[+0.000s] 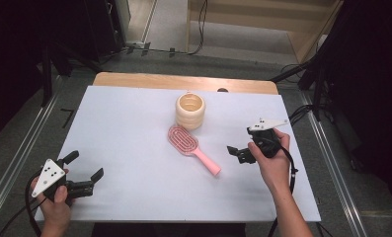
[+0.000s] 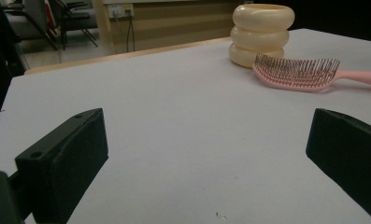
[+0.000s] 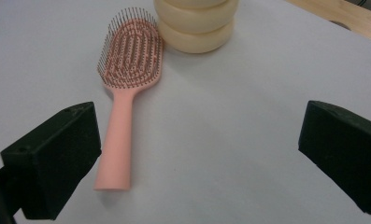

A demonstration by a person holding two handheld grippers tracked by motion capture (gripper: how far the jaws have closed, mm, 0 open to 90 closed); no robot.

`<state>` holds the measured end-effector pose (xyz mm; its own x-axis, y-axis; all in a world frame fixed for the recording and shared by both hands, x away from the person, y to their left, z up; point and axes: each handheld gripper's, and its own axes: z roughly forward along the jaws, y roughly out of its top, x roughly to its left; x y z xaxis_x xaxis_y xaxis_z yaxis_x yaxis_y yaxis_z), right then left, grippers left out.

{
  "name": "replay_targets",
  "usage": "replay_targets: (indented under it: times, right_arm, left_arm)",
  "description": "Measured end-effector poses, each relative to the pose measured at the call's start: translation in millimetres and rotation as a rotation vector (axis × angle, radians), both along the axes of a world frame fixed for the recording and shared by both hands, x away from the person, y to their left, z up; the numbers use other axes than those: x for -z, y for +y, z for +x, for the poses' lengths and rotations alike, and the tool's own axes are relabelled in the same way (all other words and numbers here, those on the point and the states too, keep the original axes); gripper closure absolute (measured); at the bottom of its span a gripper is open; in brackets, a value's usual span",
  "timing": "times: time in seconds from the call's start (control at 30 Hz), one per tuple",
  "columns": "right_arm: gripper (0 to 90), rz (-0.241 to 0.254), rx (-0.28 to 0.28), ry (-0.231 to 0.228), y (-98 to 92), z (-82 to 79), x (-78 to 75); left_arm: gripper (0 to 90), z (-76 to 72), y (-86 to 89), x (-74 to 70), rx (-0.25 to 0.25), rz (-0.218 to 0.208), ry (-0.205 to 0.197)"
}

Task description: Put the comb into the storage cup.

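Note:
A pink hairbrush (image 1: 191, 148) lies bristles up near the middle of the white table (image 1: 134, 128), its head touching or nearly touching a cream ribbed cup (image 1: 190, 111). My right gripper (image 1: 239, 154) hovers just right of the brush handle's end, open and empty. In the right gripper view the brush (image 3: 127, 102) lies ahead and left of centre, with the cup (image 3: 197, 23) beyond it and the right gripper (image 3: 197, 154) spread wide. My left gripper (image 1: 87, 165) is open and empty near the front left corner. In its view the left gripper (image 2: 206, 158) faces the far-off cup (image 2: 262, 35) and brush (image 2: 297, 72).
The white sheet covers a wooden tabletop whose bare strip (image 1: 183, 81) shows at the far edge. Metal rails (image 1: 16, 163) run along both sides on the floor. Dark stands and cables surround the table.

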<state>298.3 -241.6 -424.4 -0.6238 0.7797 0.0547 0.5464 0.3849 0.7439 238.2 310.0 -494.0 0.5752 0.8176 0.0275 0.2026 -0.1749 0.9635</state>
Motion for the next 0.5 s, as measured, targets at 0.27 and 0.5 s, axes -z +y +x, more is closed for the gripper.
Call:
replay_targets:
  times: [0.27,0.5]
  right_arm:
    - [0.0,-0.029,-0.012,0.027,13.1,9.9,-2.0]
    - [0.0,-0.058,-0.029,0.047,23.0,16.5,-3.9]
  left_arm:
    - [0.0,-0.1,-0.5,0.1,0.005,0.006,0.002]
    - [0.0,0.0,-0.8,0.1,0.008,0.008,0.003]
